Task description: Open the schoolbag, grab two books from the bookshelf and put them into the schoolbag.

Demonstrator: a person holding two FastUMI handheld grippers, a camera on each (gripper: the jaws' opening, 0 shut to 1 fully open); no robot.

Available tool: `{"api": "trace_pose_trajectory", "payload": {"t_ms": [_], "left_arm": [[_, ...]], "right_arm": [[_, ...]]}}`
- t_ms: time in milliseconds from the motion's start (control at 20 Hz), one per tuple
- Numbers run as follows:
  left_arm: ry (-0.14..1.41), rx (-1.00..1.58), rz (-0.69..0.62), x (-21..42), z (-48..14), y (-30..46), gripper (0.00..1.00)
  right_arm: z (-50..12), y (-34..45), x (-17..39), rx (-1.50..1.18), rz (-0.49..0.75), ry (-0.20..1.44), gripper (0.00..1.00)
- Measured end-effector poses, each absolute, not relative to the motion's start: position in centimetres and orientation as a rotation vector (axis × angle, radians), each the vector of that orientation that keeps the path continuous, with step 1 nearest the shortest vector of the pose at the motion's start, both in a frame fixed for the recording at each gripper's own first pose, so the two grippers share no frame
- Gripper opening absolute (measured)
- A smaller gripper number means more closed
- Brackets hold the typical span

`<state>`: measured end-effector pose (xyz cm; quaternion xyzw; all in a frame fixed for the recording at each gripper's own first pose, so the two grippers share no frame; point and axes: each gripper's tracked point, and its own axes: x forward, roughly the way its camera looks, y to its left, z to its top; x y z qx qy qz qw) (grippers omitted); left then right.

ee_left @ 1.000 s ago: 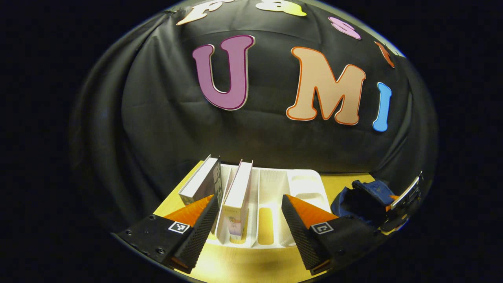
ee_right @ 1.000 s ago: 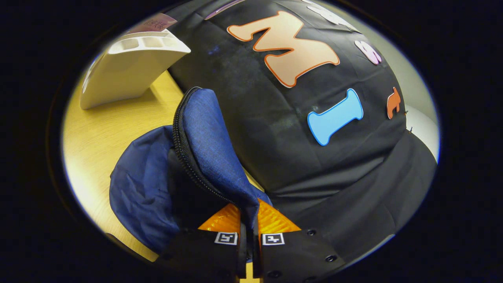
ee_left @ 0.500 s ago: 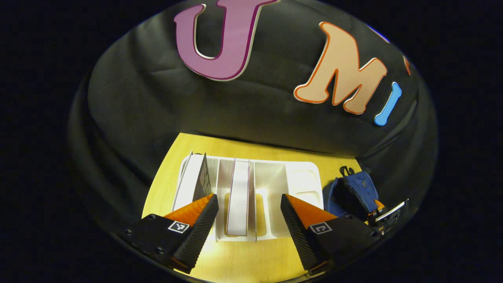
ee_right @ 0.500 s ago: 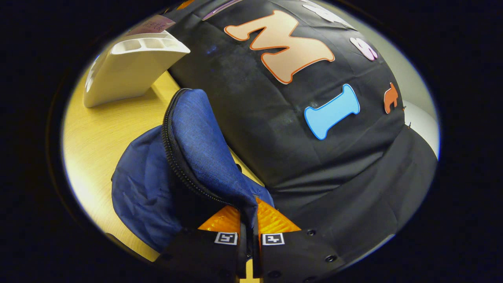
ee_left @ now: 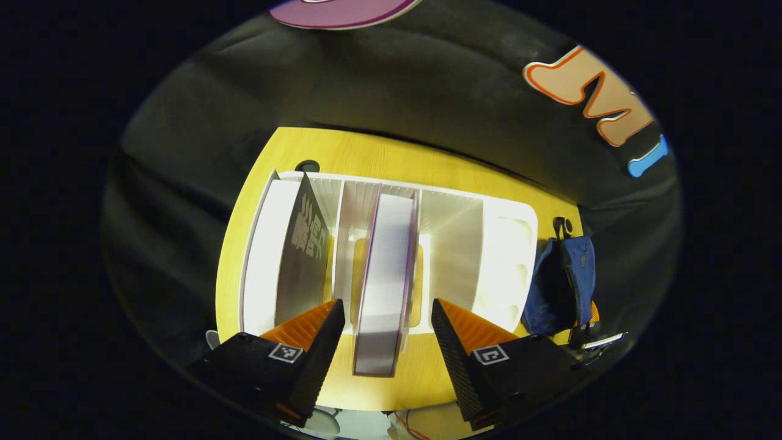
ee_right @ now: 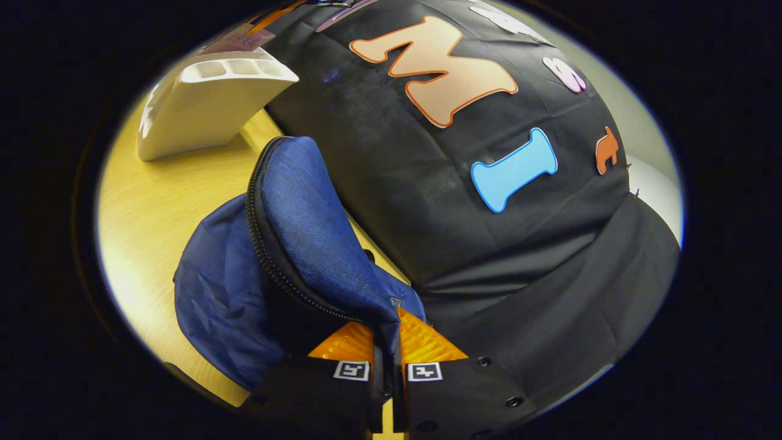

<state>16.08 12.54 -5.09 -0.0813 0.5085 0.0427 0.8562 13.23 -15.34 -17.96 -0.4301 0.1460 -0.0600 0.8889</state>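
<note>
— Left gripper view: the left gripper [ee_left: 386,318] is hovering above a white bookshelf [ee_left: 455,235] sitting on a yellow wooden table [ee_left: 391,156], its fingers spread wide and gripping nothing. What is lying between them?

— A purple-edged book [ee_left: 386,281] is standing upright in a middle slot of the bookshelf, its near end reaching in between the fingers without touching them. A second book with a dark cover [ee_left: 304,250] is leaning in the leftmost slot. Black cloth [ee_left: 397,79] is hanging behind the table as the booth's wall.

— And the schoolbag?

— The blue schoolbag [ee_left: 565,281] is sitting on the table just right of the bookshelf. In the right gripper view, the right gripper [ee_right: 386,342] is pinching the edge of its unzipped flap [ee_right: 311,232], fingers pressed together on the fabric and holding the flap upright, the mouth gaping open.
</note>
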Motion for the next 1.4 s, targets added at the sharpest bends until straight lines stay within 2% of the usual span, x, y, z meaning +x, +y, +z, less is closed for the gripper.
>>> {"api": "trace_pose_trajectory", "payload": {"t_ms": [100,150,200,250,350,450,550,600,1050,1100,1150,1250,1400], "left_arm": [[1.097,-0.148,0.089,16.5,-5.7,12.8,0.82],[1.109,-0.134,0.085,16.8,-6.1,13.0,0.75],[1.124,-0.123,0.083,17.0,-6.4,13.0,0.77],[1.138,-0.118,0.079,17.2,-6.6,12.8,0.73],[1.166,-0.102,0.094,17.6,-7.2,13.0,0.63],[1.202,-0.087,0.123,17.7,-7.8,13.4,0.42],[1.236,-0.089,0.146,17.7,-8.3,13.5,0.41],[1.251,-0.078,0.160,17.7,-8.3,13.7,0.41],[1.283,-0.154,0.260,15.6,-7.8,13.1,0.36],[1.288,-0.160,0.250,15.1,-7.2,12.7,0.36],[1.285,-0.169,0.236,14.6,-6.6,12.2,0.36],[1.266,-0.175,0.219,13.5,-5.2,11.6,0.36],[1.235,-0.172,0.219,11.5,-3.1,11.1,0.36]], "right_arm": [[-17.9,-15.4,12.9,-0.890,-0.125,0.307,0.06],[-17.8,-15.4,12.8,-0.885,-0.129,0.308,0.06],[-17.6,-15.5,12.8,-0.878,-0.134,0.309,0.05],[-17.5,-15.6,12.8,-0.869,-0.140,0.309,0.05],[-17.2,-15.7,12.7,-0.851,-0.150,0.312,0.05],[-16.8,-15.9,12.5,-0.843,-0.159,0.312,0.05],[-16.4,-16.2,12.5,-0.831,-0.166,0.311,0.09],[-16.2,-16.4,12.4,-0.821,-0.171,0.313,0.06],[-15.8,-16.9,11.8,-0.799,-0.178,0.312,0.06],[-15.7,-17.0,11.8,-0.794,-0.180,0.312,0.09],[-15.6,-17.0,11.8,-0.793,-0.181,0.310,0.06],[-15.6,-17.0,11.8,-0.793,-0.181,0.308,0.09],[-15.6,-17.2,11.8,-0.786,-0.179,0.304,0.06]]}}
